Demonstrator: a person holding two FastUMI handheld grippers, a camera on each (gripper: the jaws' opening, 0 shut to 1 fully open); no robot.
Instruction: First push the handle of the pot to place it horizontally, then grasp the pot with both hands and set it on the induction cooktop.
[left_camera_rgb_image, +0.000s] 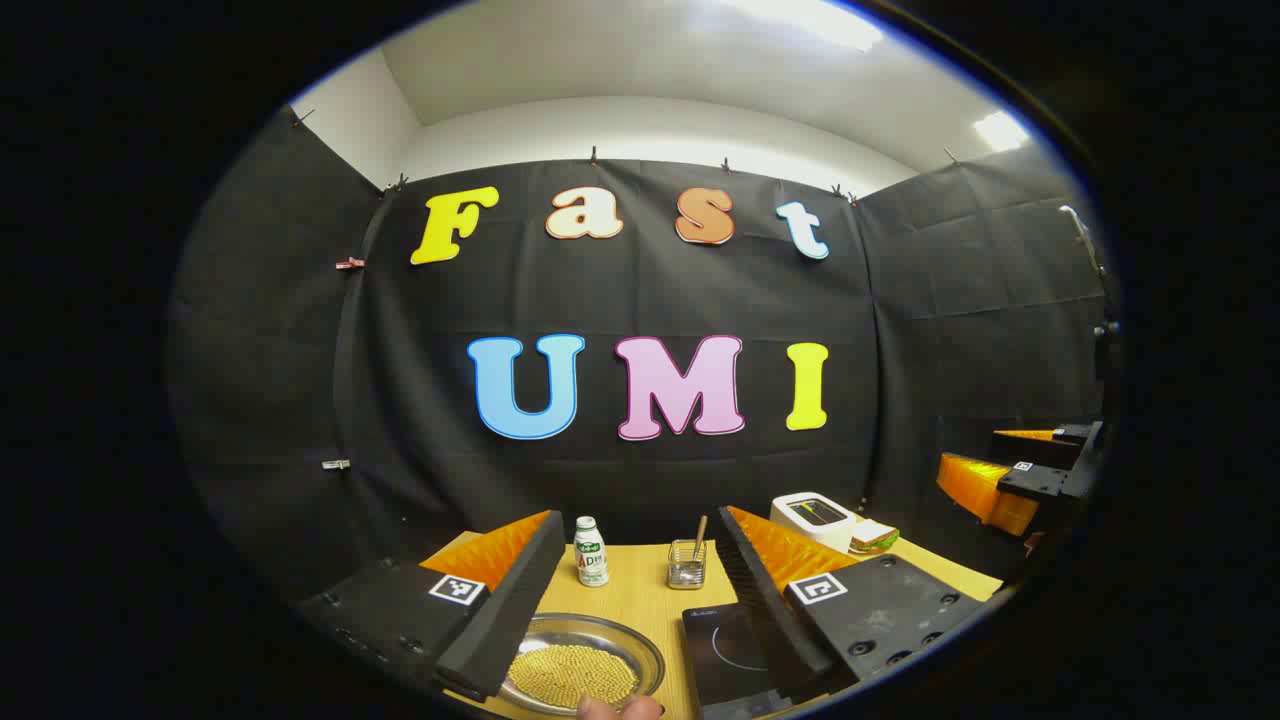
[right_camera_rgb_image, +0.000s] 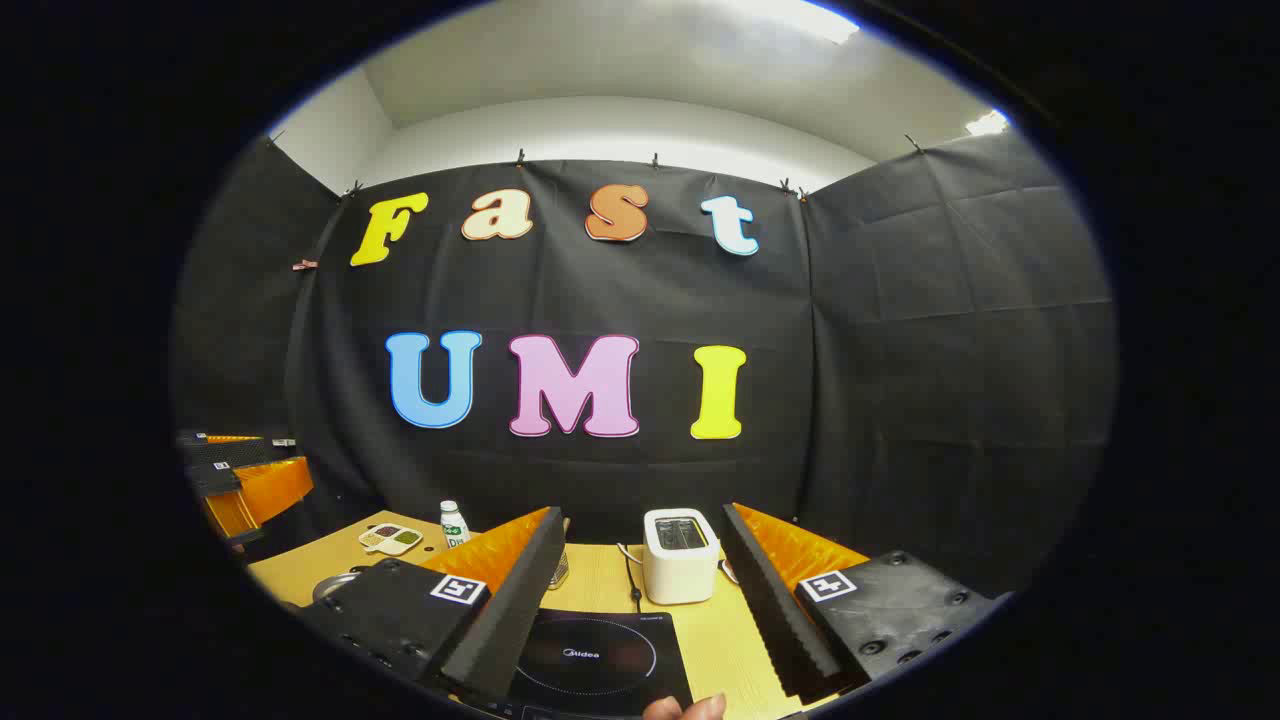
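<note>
Bare tabletop (right_camera_rgb_image: 720, 630) between cooktop (right_camera_rgb_image: 600, 655) and toaster (right_camera_rgb_image: 680, 555), bottle (left_camera_rgb_image: 591, 552) and wire holder (left_camera_rgb_image: 686, 565) crowding the back edge

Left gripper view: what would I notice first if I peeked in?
Probably the shiny metal pot full of tiny golden beads, low between the left gripper's wide-open fingers. Beside it lies the flat black induction cooktop. Behind them on the wooden table stand a small white bottle and a white toaster.

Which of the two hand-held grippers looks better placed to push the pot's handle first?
Probably the left hand-held gripper: the pot of yellow beads lies right below its open fingers. The right hand-held gripper hangs open over the induction cooktop. The handle isn't visible.
</note>
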